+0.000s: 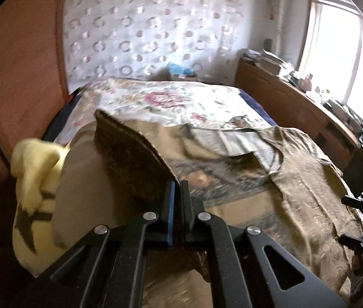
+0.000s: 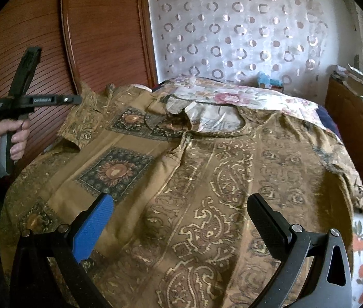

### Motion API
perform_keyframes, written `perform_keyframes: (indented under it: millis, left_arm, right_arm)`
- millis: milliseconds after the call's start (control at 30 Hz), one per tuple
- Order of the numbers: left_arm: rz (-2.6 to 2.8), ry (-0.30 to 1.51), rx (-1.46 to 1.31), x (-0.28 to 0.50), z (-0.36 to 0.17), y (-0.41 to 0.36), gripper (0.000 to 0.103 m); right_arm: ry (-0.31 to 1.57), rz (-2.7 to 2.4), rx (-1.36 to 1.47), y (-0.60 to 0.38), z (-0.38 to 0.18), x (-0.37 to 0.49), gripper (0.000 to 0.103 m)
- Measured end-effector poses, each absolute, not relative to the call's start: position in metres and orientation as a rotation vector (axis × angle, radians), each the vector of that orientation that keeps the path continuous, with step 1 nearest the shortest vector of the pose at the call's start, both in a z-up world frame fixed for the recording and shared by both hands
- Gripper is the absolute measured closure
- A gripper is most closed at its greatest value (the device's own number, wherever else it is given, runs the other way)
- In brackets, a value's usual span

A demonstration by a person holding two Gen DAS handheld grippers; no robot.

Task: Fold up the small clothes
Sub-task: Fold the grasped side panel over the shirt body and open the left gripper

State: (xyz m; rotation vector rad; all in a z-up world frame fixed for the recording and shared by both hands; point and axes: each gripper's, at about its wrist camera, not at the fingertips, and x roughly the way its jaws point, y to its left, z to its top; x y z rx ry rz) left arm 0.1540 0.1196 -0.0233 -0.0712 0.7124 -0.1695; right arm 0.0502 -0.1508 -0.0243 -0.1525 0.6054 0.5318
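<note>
Left wrist view: left gripper (image 1: 177,190) has its fingers together, clamped on a fold of the brown patterned garment (image 1: 135,154). The pinched edge rises from the pads as a tilted flap, up and to the left of the fingertips. Left of the flap, a yellow cloth with a dark star mark (image 1: 31,195), blurred. Ahead and right of the gripper the rest of the garment lies spread on the bed (image 1: 253,102), neckline open with pale lining visible. At the far right edge, part of the right gripper shows, low over the cloth.

Right wrist view: right gripper (image 2: 179,220) has its fingers wide apart, blue pad (image 2: 93,228) on the left and black pad on the right, nothing between them; it hovers over the garment's paisley front panel (image 2: 207,205). Whether the tips touch the cloth cannot be told. Up and to the left, a hand (image 2: 12,136) grips the handle of the left gripper, whose tip meets the raised sleeve corner of the garment.

Beyond the garment: floral bedspread (image 2: 232,97) covering the far half of the bed. Past it, a small blue object (image 2: 266,79) at the foot of a white curtain with ring pattern (image 2: 232,33). Wooden slatted door (image 2: 99,30) to the far left; wooden cabinet (image 1: 292,102) with clutter under a bright window (image 1: 335,51), far right.
</note>
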Motion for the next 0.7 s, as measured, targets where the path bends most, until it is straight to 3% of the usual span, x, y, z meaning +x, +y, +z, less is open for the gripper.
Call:
perform_keyframes:
  millis: [267, 300, 433, 500, 567, 700]
  left_arm:
    - [-0.253, 0.727, 0.013, 0.169, -0.016, 0.079, 0.096]
    - [-0.252, 0.728, 0.014, 0.167, -0.015, 0.077, 0.093]
    - [-0.239, 0.7, 0.005, 0.154, -0.009, 0.08, 0.06]
    - [-0.225, 0.693, 0.006, 0.148, -0.008, 0.081, 0.057]
    - [-0.208, 0.688, 0.007, 0.139, -0.01, 0.084, 0.043]
    - [-0.168, 0.674, 0.027, 0.119, -0.016, 0.084, 0.038]
  right_arm:
    - [0.6, 0.514, -0.153, -0.16, -0.021, 0.045, 0.0]
    - [0.601, 0.512, -0.152, -0.161, -0.021, 0.045, 0.0]
    - [0.608, 0.504, -0.141, -0.166, -0.022, 0.047, 0.0]
    - [0.61, 0.499, -0.138, -0.169, -0.021, 0.048, 0.0]
    - [0.609, 0.492, -0.135, -0.173, -0.021, 0.048, 0.0]
    - [0.61, 0.478, -0.127, -0.181, -0.021, 0.049, 0.0]
